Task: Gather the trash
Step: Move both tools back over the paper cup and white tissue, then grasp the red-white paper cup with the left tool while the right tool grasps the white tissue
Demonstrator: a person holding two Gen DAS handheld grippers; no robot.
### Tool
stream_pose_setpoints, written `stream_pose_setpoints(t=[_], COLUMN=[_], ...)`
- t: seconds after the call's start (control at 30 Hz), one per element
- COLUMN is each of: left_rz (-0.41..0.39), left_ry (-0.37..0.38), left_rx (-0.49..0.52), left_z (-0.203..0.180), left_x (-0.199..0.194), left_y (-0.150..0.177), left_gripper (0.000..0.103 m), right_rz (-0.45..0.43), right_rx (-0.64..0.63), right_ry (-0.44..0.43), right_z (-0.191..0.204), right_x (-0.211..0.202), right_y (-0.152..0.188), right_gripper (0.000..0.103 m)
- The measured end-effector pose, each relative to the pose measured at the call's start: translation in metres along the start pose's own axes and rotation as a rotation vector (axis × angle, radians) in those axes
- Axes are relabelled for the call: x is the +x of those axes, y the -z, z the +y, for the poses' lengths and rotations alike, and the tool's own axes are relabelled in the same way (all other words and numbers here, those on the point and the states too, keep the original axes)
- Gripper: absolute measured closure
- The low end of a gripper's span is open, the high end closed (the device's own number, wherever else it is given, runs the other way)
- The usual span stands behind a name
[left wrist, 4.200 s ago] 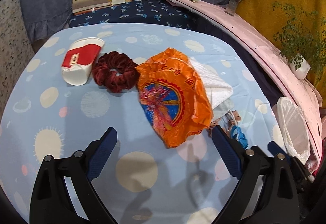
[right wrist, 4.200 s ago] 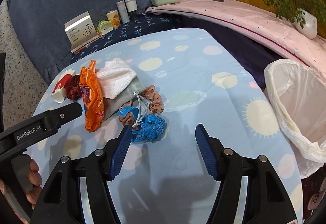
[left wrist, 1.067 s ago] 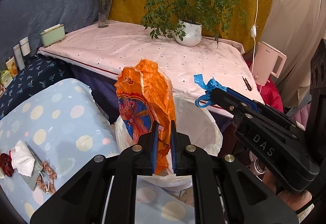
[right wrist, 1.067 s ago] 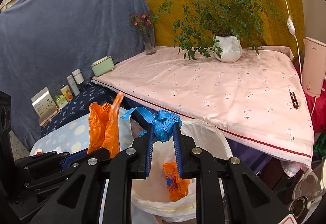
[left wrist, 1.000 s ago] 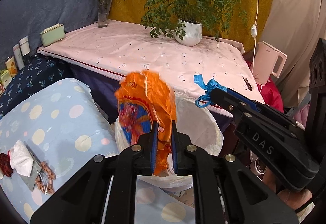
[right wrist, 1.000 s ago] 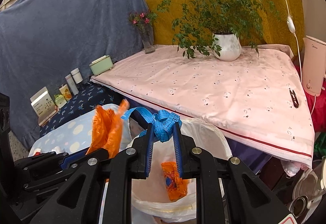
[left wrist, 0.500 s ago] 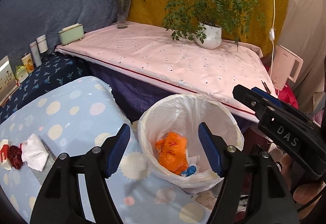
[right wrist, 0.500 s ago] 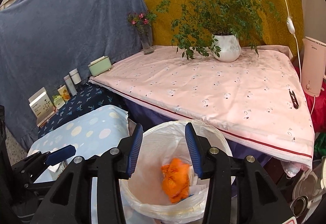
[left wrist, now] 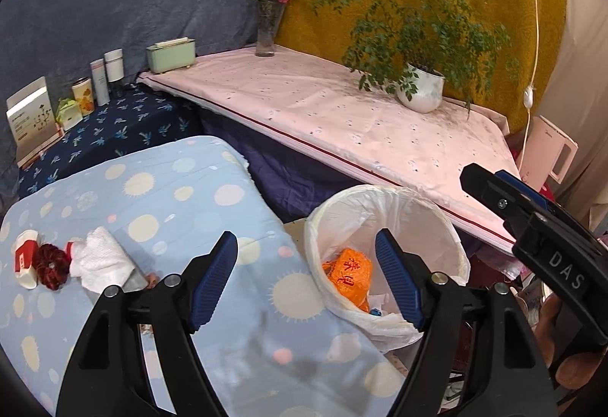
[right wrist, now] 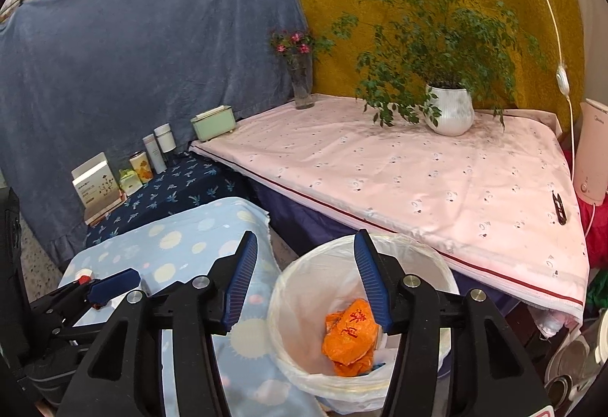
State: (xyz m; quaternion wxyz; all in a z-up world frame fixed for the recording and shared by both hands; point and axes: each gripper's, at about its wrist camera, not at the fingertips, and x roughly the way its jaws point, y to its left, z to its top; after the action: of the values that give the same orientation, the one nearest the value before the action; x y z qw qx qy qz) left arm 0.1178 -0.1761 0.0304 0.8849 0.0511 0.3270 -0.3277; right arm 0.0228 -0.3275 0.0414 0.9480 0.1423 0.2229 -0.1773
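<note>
Bin [right wrist: 300,307] now holds orange wrapper [right wrist: 351,335] (both claws emptied).

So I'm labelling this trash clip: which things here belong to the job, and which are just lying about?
Job:
- lined bin
- orange wrapper inside it
- paper cup on the spotted cloth
- left gripper, right gripper, both empty

Lying about:
- potted plant
- flower vase
- green box
- kettle
</note>
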Motion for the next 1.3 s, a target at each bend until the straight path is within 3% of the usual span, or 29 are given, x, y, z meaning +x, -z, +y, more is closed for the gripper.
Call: stream_pose_setpoints(t=[0.27,0.4,0.8,1.3], left_rz=[-0.017,-0.023,-0.024,0.035], left_ry=[-0.047,-0.072,-0.173,-0.34], left_rx=[-0.065,-0.099,-0.2,-0.343], left_z=[0.041,0.063,0.14,0.269], left_x=[-0.02,-0.029,-0.052,-0.058], left_y=[0.003,0.008,0.029,0.067], left_gripper=[0.031,0.025,0.019,0.011], right_rz=[0.009,0.014,0.079,0.197], right_rx=[-0.038,-0.066,-0.14,-0.22], right_ry=[-0.045,-0.062,-0.14,-0.213], right_z=[0.037,0.06,0.13,0.216], right_x=[-0.001,-0.001,0.014,0.062], right_y=[0.002,0.006,0.031,0.071], right_gripper=[0.051,0.046,0.045,0.046])
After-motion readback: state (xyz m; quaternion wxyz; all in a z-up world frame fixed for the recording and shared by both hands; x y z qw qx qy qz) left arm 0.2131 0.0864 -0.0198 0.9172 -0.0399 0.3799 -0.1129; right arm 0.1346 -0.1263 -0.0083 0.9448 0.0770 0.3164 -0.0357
